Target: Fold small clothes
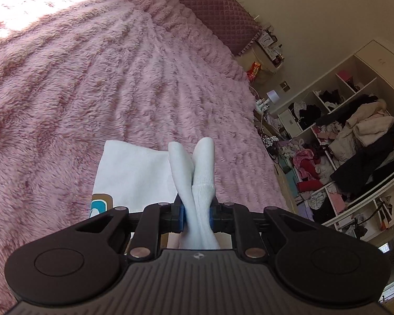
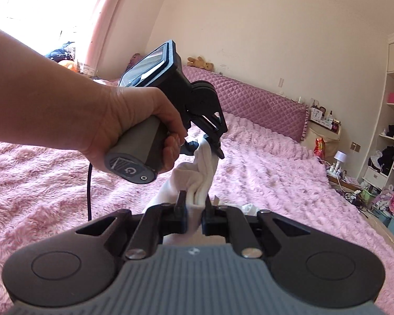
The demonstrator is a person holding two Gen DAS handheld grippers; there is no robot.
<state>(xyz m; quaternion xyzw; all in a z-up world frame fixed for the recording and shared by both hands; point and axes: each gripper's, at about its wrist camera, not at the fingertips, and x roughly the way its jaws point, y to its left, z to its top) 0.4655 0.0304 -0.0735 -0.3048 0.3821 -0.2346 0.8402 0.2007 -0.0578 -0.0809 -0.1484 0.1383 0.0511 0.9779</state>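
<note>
Above the pink bed [image 2: 262, 157], both grippers pinch the white socks [image 2: 199, 173]: right gripper [image 2: 195, 211] clamped tight, left gripper [image 1: 196, 214] closed on them too. Only the left view shows the white shirt [image 1: 134, 173] (printed) lying underneath.

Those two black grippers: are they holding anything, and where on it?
Both hold a white sock pair: left gripper near the toes, right gripper at the other end.
</note>
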